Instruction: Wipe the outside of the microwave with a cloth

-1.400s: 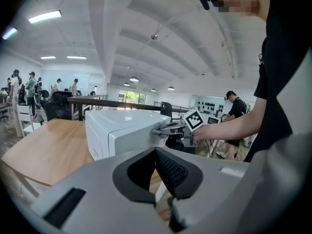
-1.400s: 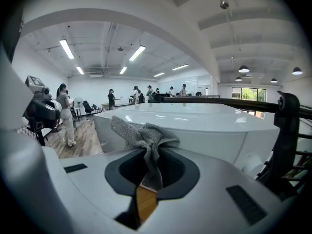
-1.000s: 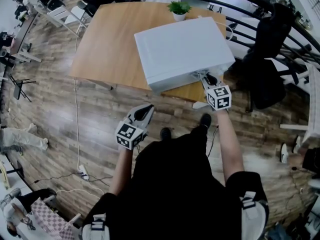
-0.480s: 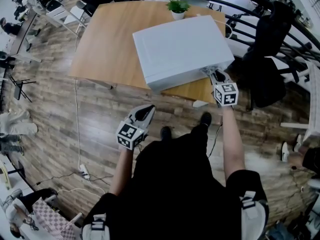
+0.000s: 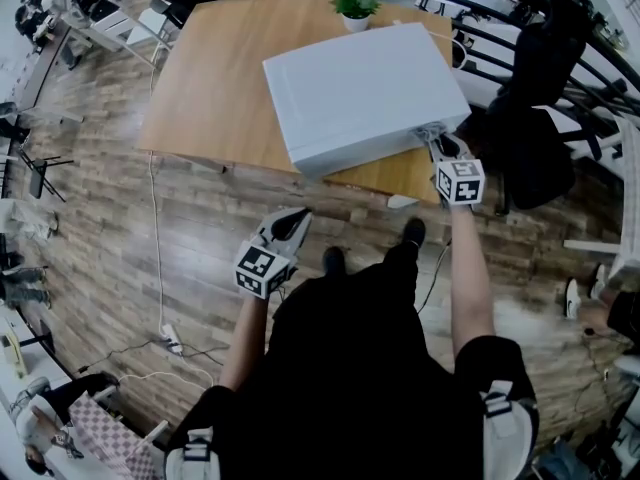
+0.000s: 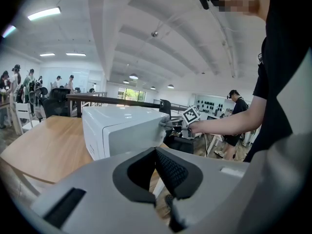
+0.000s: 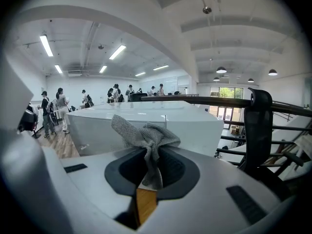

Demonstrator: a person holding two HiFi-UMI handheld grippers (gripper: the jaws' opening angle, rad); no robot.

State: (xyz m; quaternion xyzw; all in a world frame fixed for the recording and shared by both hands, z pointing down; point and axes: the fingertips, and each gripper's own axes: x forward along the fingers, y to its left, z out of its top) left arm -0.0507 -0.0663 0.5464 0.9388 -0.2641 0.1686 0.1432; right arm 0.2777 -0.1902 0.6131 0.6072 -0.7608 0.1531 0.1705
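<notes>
Right tongs [image 7: 151,165]: jaws pinched tight on a grey cloth [image 7: 144,133]. A narrow strip of it runs down between the jaws. The rest bunches up in a crumpled wad just beyond the tips.

Directly ahead of the right tongs: white microwave [image 5: 360,88], its pale side filling the right gripper view behind the wad. In the head view the tips sit at the microwave's near right corner. In the left gripper view the cloth looks pressed to that corner, at the top edge.

The microwave stands on a wooden surface [image 5: 210,78], turned at an angle to its edges and close to the edge nearest the person. Beyond the microwave, at the far side of the surface: small potted plant [image 5: 357,8].

Left tongs [image 5: 290,224]: jaws closed together, nothing between them. Held low, off the surface's near edge, over the plank floor [image 5: 130,228]. Well apart from the microwave, which lies ahead of them and slightly to their left. The right tongs are across to their right.

To the right of the right tongs: dark curved railing [image 7: 229,100]. Far ahead to the left, people [image 7: 53,108] standing in the room.
</notes>
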